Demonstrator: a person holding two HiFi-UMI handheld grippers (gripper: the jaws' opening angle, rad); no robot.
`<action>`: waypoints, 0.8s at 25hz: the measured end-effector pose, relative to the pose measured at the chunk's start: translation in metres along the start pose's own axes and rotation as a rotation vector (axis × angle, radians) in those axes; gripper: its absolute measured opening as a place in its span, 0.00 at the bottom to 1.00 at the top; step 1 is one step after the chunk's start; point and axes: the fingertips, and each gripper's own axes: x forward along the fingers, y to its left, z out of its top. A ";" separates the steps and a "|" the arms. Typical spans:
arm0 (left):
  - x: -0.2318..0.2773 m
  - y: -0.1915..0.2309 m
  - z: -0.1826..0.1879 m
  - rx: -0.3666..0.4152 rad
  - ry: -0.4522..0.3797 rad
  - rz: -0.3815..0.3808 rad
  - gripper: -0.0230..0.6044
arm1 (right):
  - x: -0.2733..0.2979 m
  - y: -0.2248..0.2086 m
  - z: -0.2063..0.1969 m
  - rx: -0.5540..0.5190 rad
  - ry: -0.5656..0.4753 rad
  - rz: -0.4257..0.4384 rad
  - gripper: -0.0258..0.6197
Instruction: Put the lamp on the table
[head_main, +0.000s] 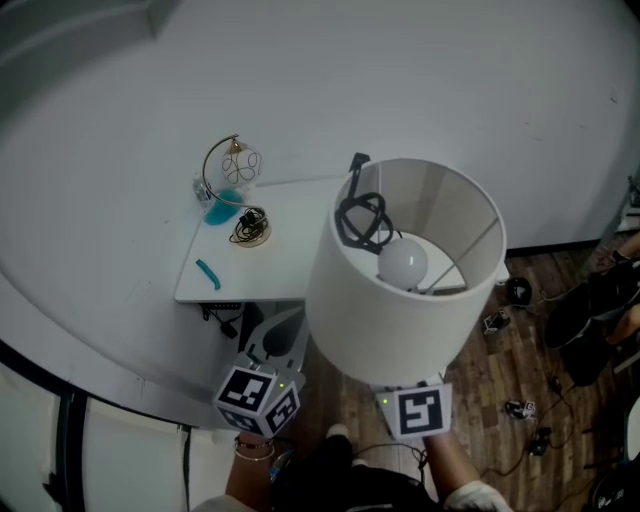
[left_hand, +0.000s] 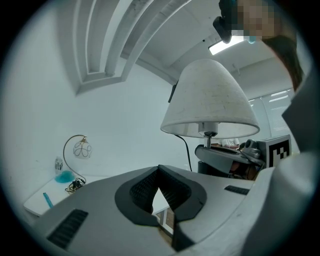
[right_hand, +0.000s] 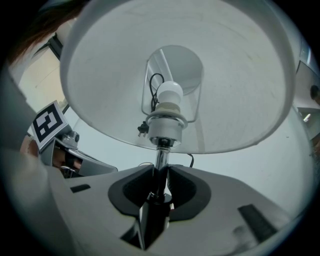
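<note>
1 white table (head_main: 290, 255) against white wall (head_main: 400, 70); right tool (right_hand: 160, 182) clamped on lamp (right_hand: 170, 75), left tool (left_hand: 159, 186) closed.

Small globe lamp (head_main: 238, 163) on arched gold stem, upright, close to white wall (head_main: 420, 70). Blue object (head_main: 222, 209) at its foot; kind unclear. Coiled black cord (head_main: 249, 226) just right of blue object. Teal stick (head_main: 208, 273), pen-like, lying flat, apart from cord, on the near side. Wood plank floor (head_main: 505, 365) at right, with loose black cables (head_main: 540, 440) and small hardware bits (head_main: 518, 408) scattered. Dark shoes (head_main: 590, 310) at right edge. Lit ceiling panel (left_hand: 227, 45) overhead in left gripper view.
</note>
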 end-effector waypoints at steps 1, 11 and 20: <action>0.003 0.002 -0.001 -0.003 0.002 -0.002 0.03 | 0.004 0.000 -0.002 -0.004 0.002 -0.001 0.17; 0.029 0.027 -0.005 -0.009 0.001 -0.026 0.03 | 0.037 -0.005 -0.020 -0.013 0.019 -0.017 0.17; 0.056 0.061 -0.004 -0.013 0.006 -0.055 0.03 | 0.080 -0.004 -0.029 -0.027 0.029 -0.038 0.17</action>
